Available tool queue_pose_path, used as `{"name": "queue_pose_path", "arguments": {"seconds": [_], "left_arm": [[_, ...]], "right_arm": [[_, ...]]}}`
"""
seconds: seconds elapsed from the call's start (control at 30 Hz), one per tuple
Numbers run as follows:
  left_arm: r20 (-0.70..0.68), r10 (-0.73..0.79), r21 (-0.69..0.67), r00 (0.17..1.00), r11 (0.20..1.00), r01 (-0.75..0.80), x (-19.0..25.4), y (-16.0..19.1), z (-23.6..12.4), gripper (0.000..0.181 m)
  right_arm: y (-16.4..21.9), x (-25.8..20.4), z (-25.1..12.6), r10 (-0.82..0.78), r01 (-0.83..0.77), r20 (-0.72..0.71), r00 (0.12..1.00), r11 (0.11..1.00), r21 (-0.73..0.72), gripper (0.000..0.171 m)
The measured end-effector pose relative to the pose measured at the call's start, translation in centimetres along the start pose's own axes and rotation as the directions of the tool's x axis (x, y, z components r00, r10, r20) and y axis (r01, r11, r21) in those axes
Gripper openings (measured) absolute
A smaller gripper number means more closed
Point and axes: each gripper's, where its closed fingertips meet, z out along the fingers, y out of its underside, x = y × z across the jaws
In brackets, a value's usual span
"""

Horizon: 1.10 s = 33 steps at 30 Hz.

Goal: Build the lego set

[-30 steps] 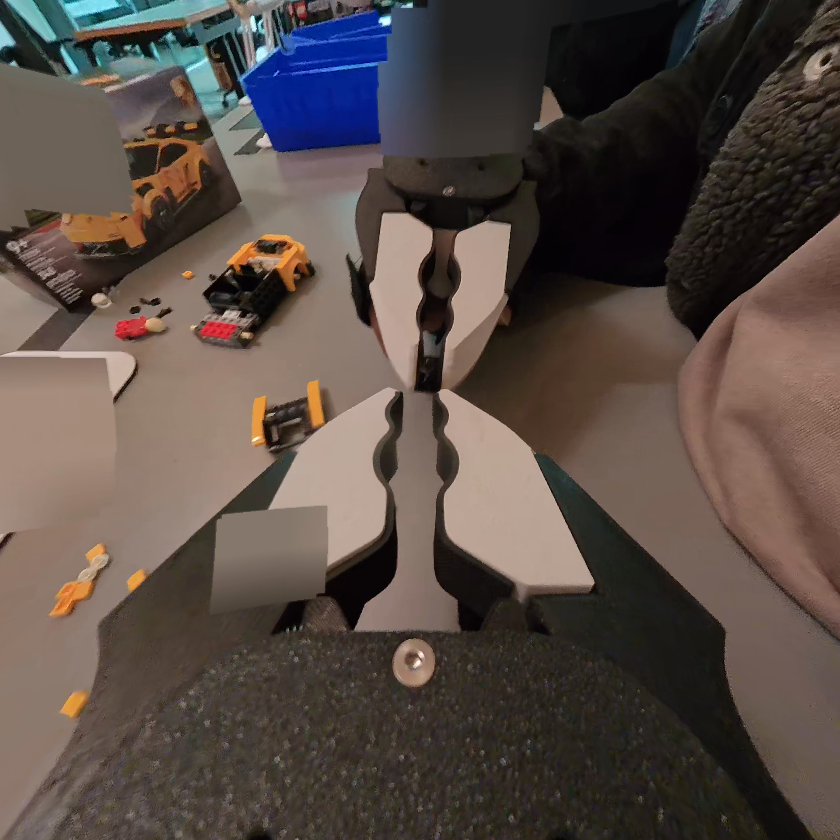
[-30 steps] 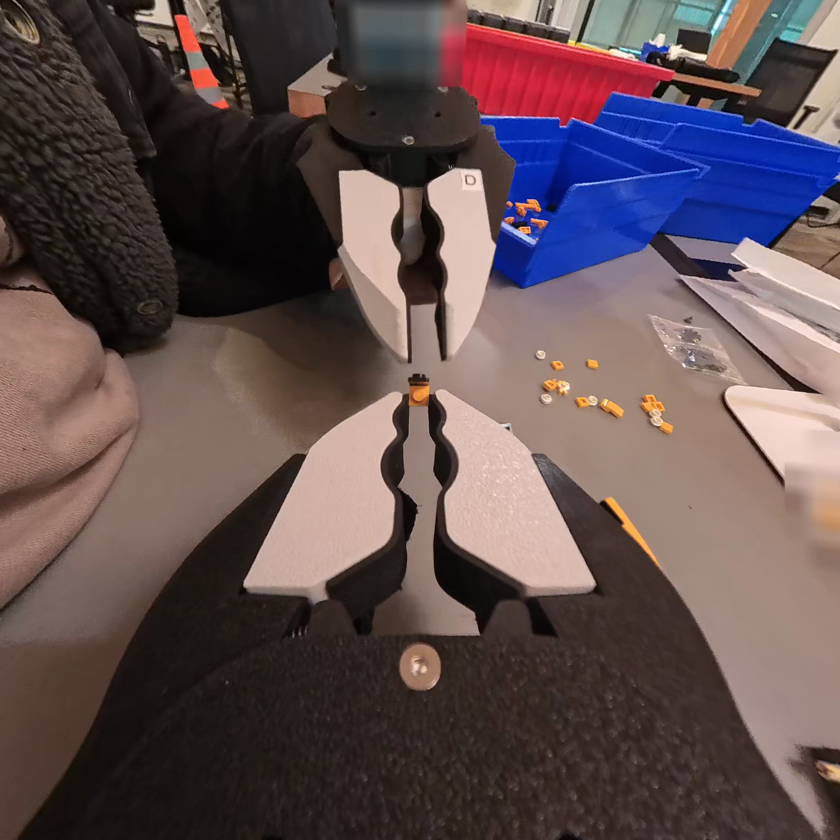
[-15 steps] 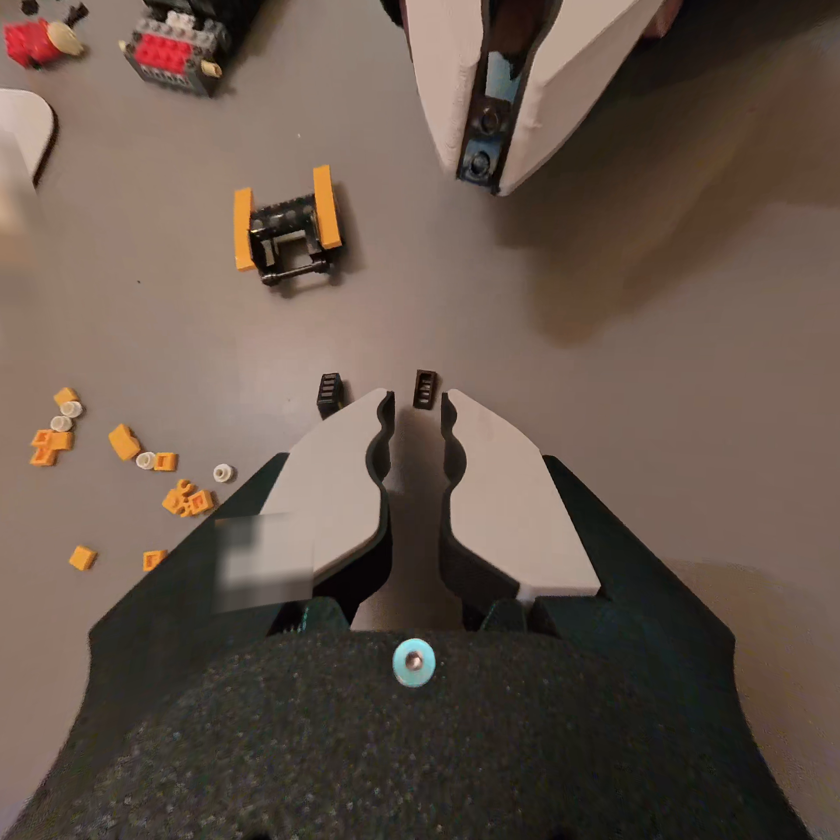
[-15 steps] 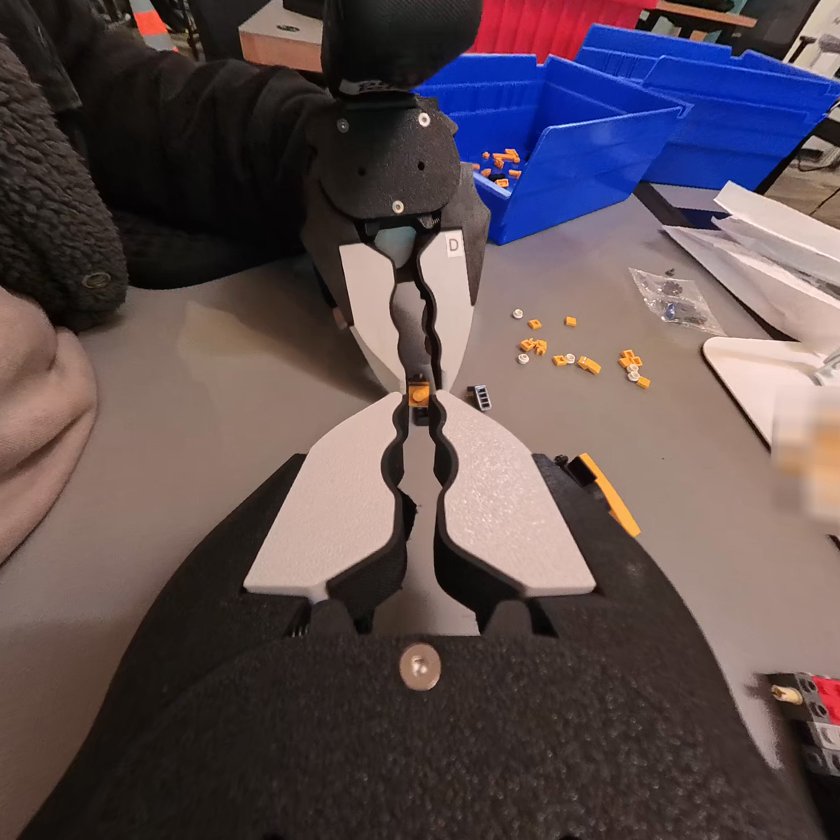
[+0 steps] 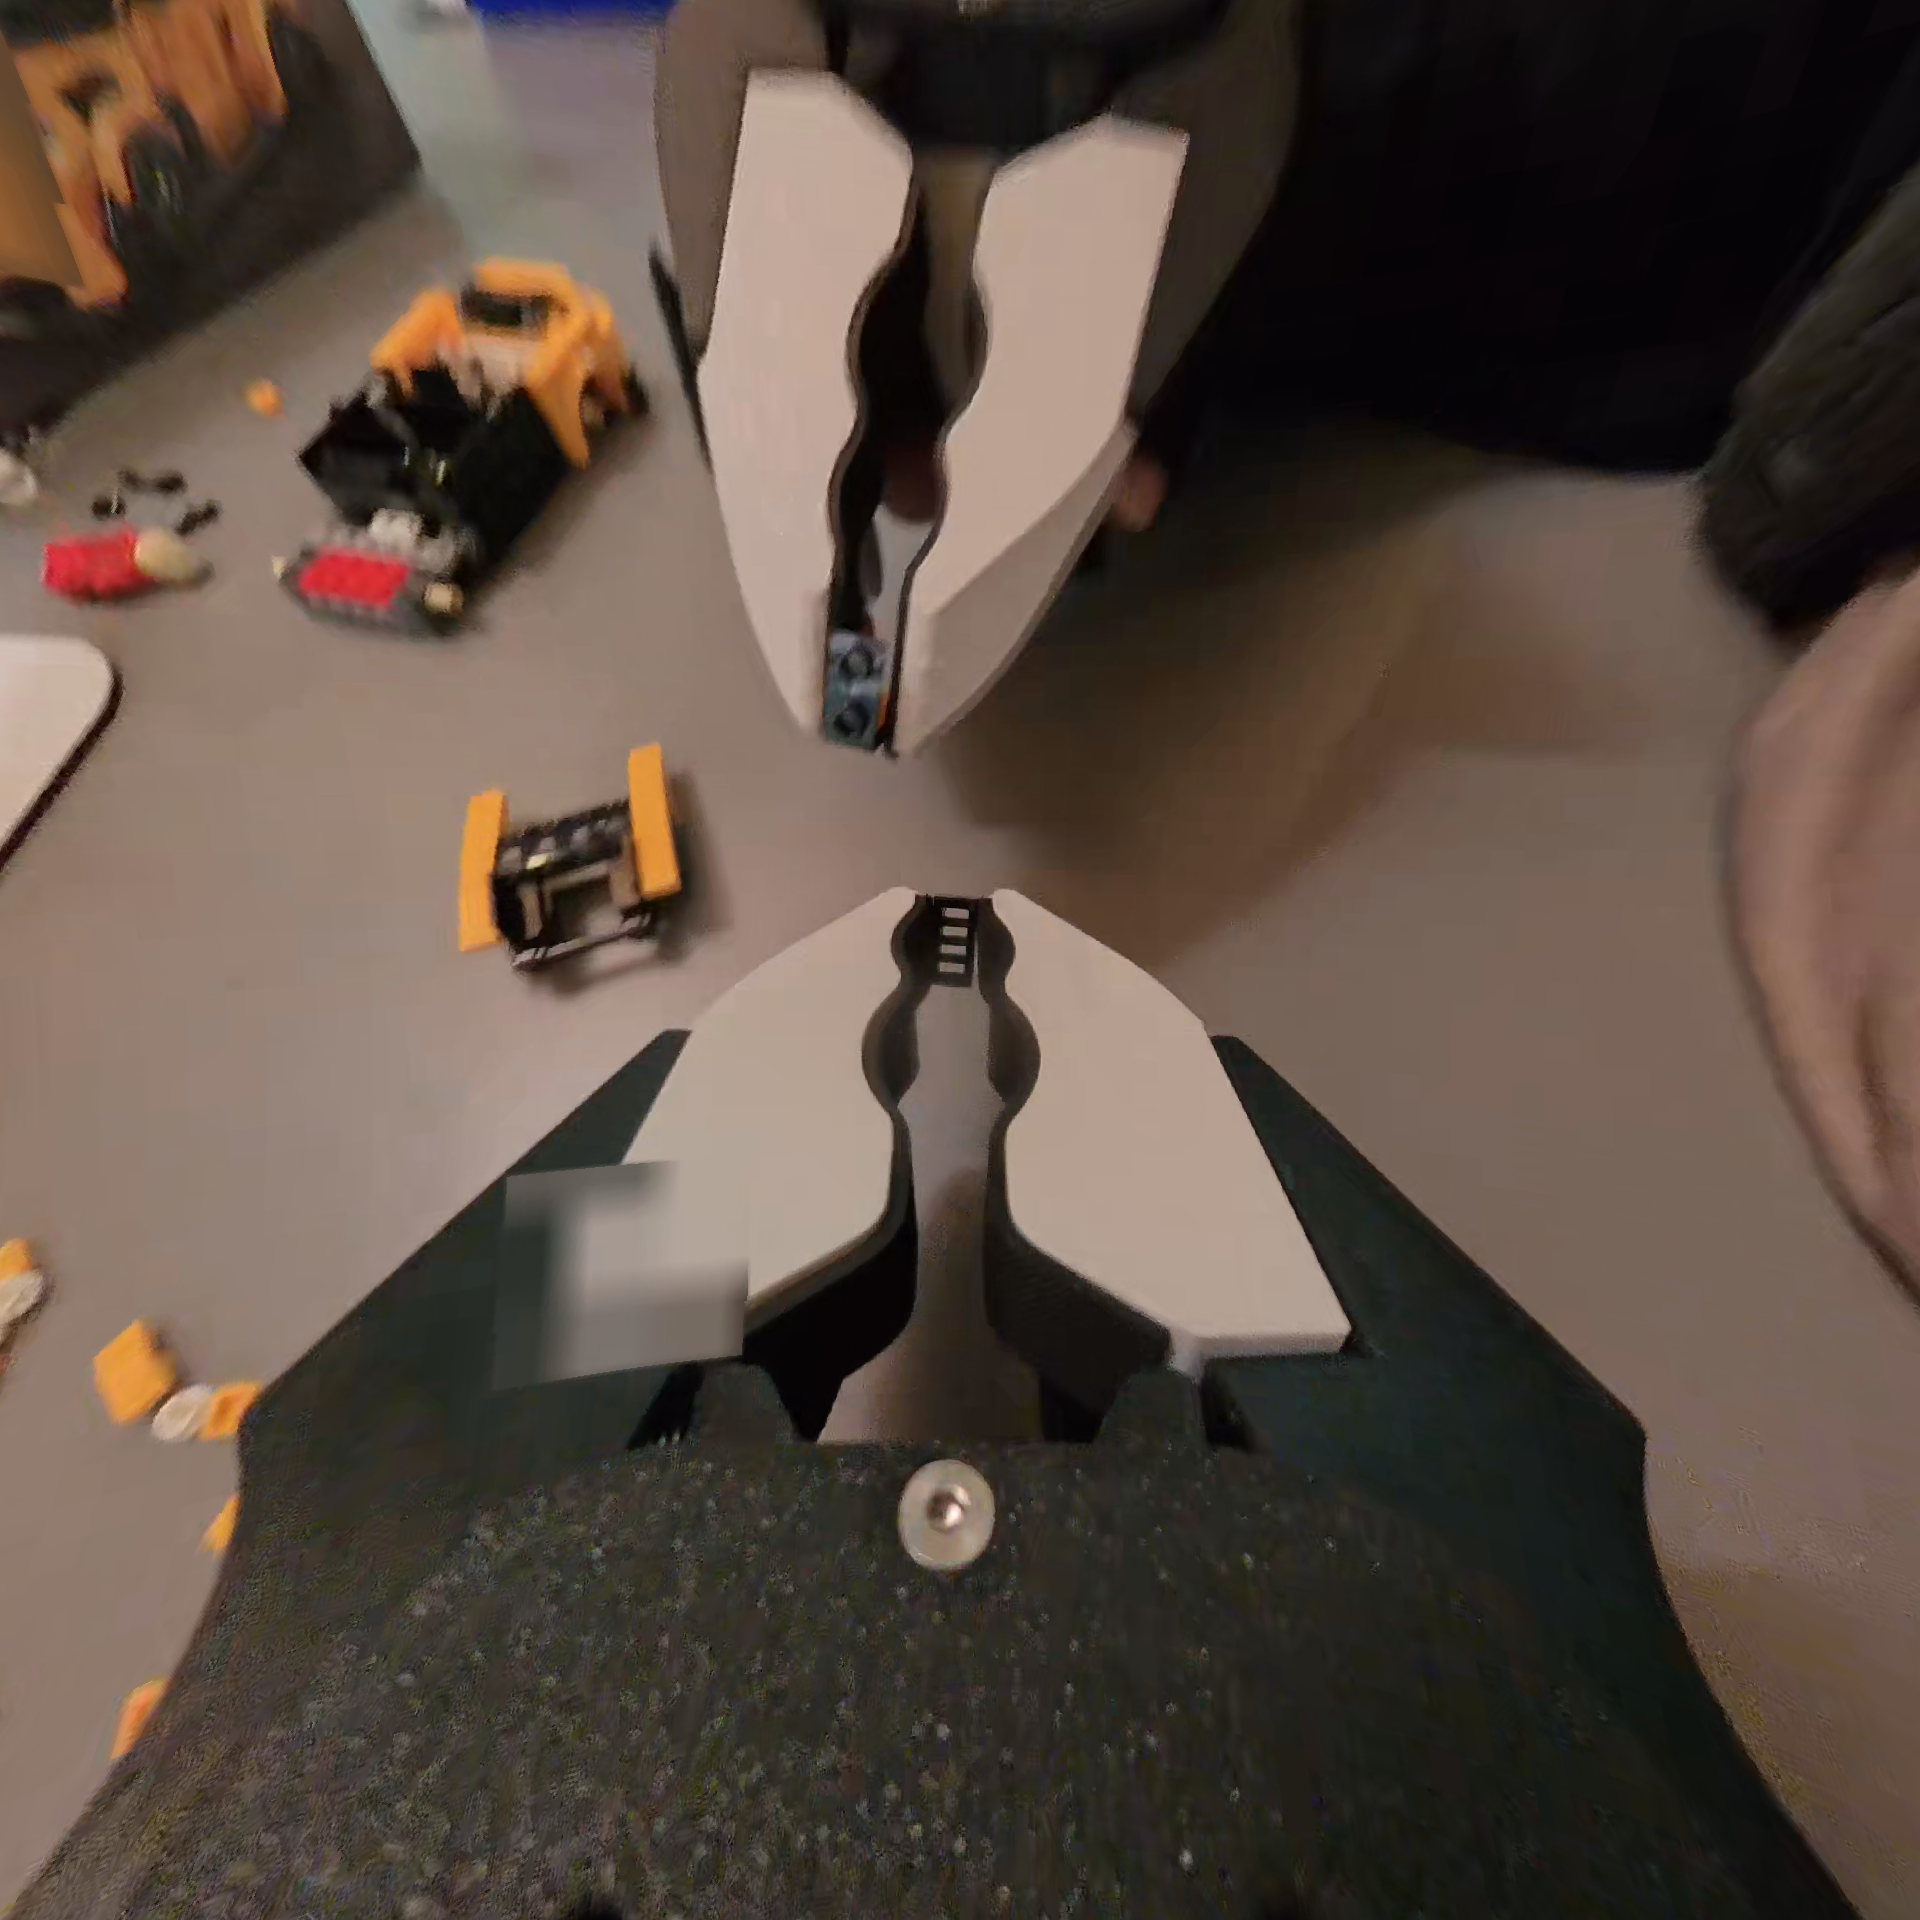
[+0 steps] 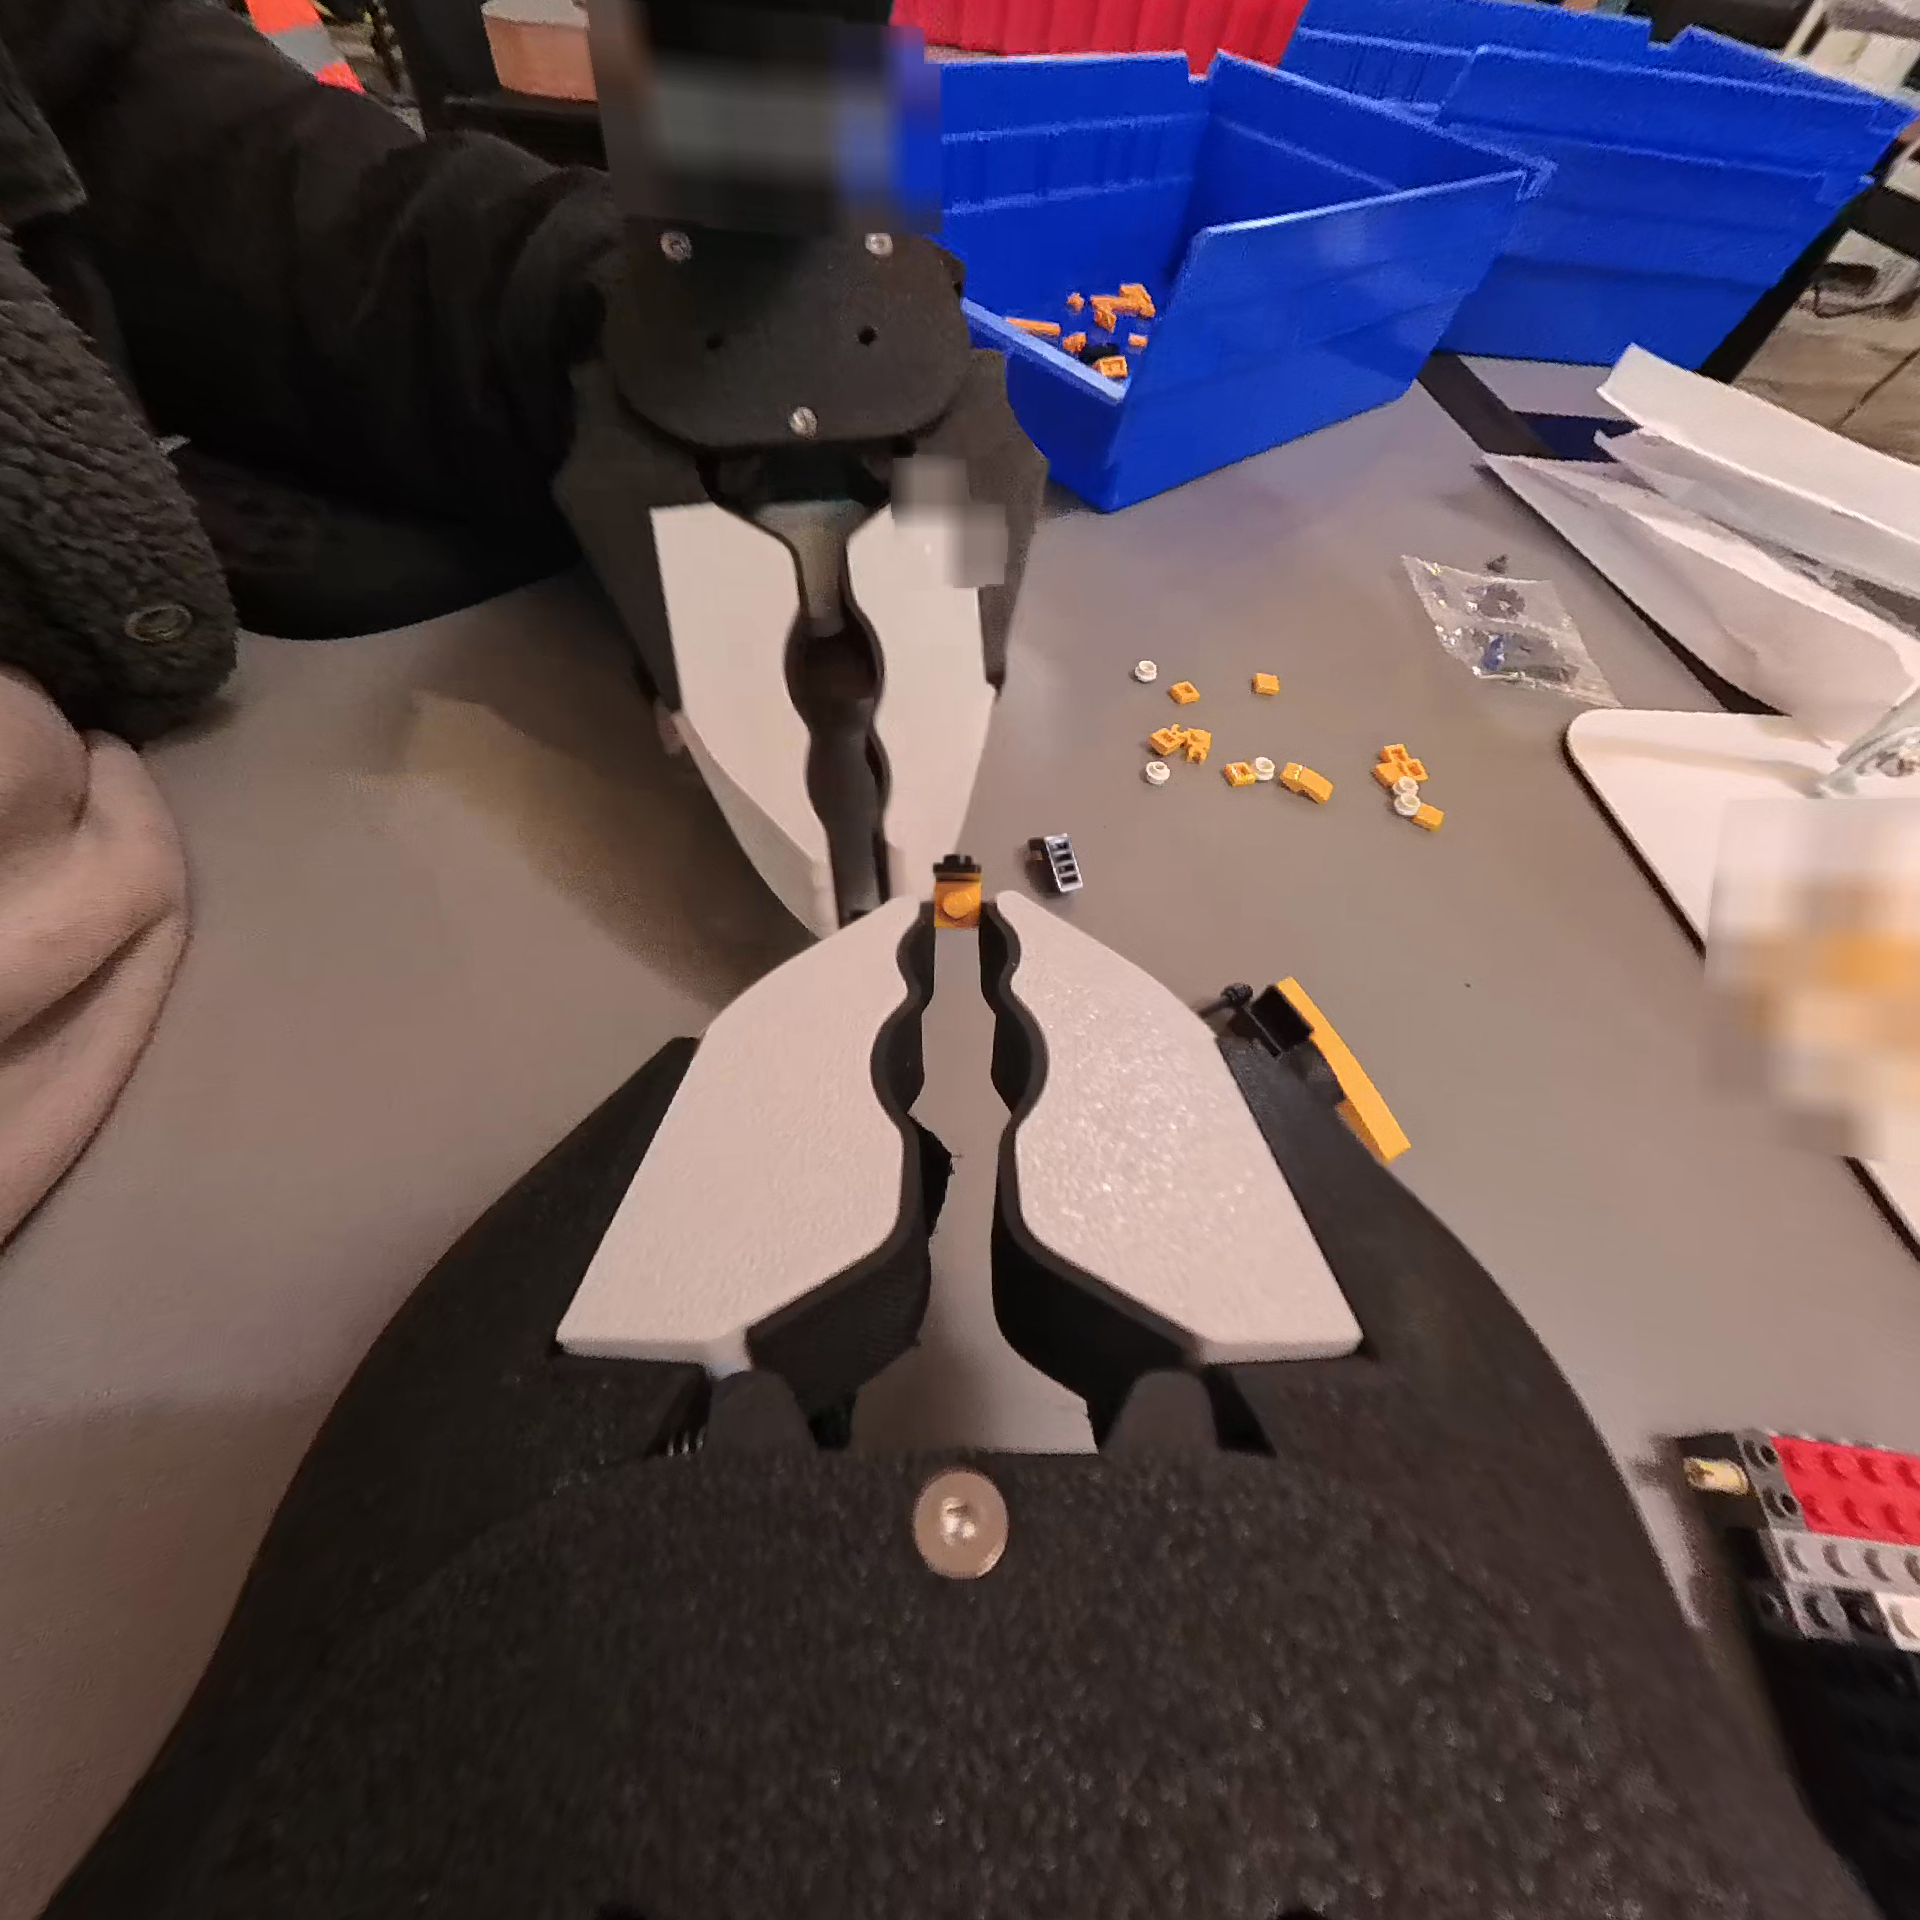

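My left gripper (image 5: 954,902) is shut on a small black grille tile (image 5: 956,940), held at its fingertips above the grey table (image 5: 1299,831). My right gripper (image 6: 956,914) is shut on a tiny orange-and-black piece (image 6: 956,896). The two grippers face each other tip to tip, a short gap apart. The right gripper (image 5: 868,727) shows at the top of the left wrist view with its piece (image 5: 857,691) in its tips. The left gripper (image 6: 857,899) shows in the right wrist view; the tile in it is hidden there. A second black grille tile (image 6: 1058,862) lies on the table.
A partly built orange-and-black car (image 5: 488,416), a small black sub-assembly with orange sides (image 5: 571,873) and red bricks (image 5: 94,561) lie left. Loose orange and white pieces (image 6: 1288,769), blue bins (image 6: 1247,312), a plastic bag (image 6: 1507,623) and white papers (image 6: 1766,520) lie right. Sleeves border the table. It is some 20 centimetres from my right tips to the partly built orange-and-black car (image 5: 488,416).
My left gripper was open over the grille tile on the table; it has shut on the tile and lifted it toward the right gripper. The right gripper still holds its piece.
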Motion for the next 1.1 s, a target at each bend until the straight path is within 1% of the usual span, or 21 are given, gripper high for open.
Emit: {"name": "queue_pose_path", "arguments": {"seconds": [0.03,0.13,0.23,0.3,0.37,0.43,0.5,0.6,0.67,0.87,1.1], "left_arm": [[-0.026,-0.007,0.050,1.000,0.999,0.008,0.3,-0.4,-0.1,0.008],[-0.061,-0.025,0.075,0.998,0.997,0.030,0.5,-0.2,-0.5,0.008],[-0.063,-0.035,0.181,0.997,0.982,0.046,0.4,-1.8,-1.4,0.008],[-0.082,-0.062,0.287,0.995,0.954,0.084,0.4,-3.5,-2.3,0.008],[-0.113,-0.094,0.397,0.989,0.908,0.131,0.5,-5.2,-3.3,0.007],[-0.126,-0.111,0.477,0.986,0.865,0.158,0.4,-6.5,-4.0,0.007],[-0.133,-0.116,0.526,0.984,0.834,0.169,0.4,-7.2,-4.3,0.007],[-0.121,-0.102,0.521,0.987,0.840,0.151,0.5,-7.1,-4.1,0.007],[-0.120,-0.100,0.527,0.988,0.837,0.148,0.5,-7.1,-4.2,0.007],[-0.106,-0.094,0.534,0.990,0.834,0.136,0.2,-7.0,-4.7,0.007],[-0.080,-0.092,0.509,0.993,0.853,0.120,-0.3,-6.3,-4.9,0.007]], "right_arm": [[0.3,0.0,-0.1,0.006,-0.006,0.008,1.000,1.000,-0.014,0.008],[2.1,-0.9,0.0,0.016,-0.008,0.076,0.997,0.994,-0.106,0.008],[3.2,-2.3,0.7,0.012,0.013,0.142,0.990,0.985,-0.170,0.008],[2.5,-2.7,1.3,0.009,0.010,0.139,0.990,0.991,-0.134,0.008],[0.7,-2.9,1.7,0.033,-0.027,0.129,0.991,0.998,-0.049,0.008],[-1.0,-3.0,2.0,0.055,-0.059,0.121,0.991,0.998,0.034,0.008],[-2.1,-2.9,2.2,0.078,-0.088,0.113,0.991,0.992,0.089,0.008],[-3.5,-2.6,1.6,0.110,-0.129,0.114,0.987,0.977,0.172,0.008],[-4.2,-2.5,0.9,0.137,-0.165,0.139,0.981,0.962,0.216,0.008],[-4.0,-2.2,0.3,0.122,-0.152,0.141,0.982,0.963,0.225,0.008],[-4.3,-1.6,-0.7,0.113,-0.142,0.127,0.985,0.958,0.251,0.008]]}}
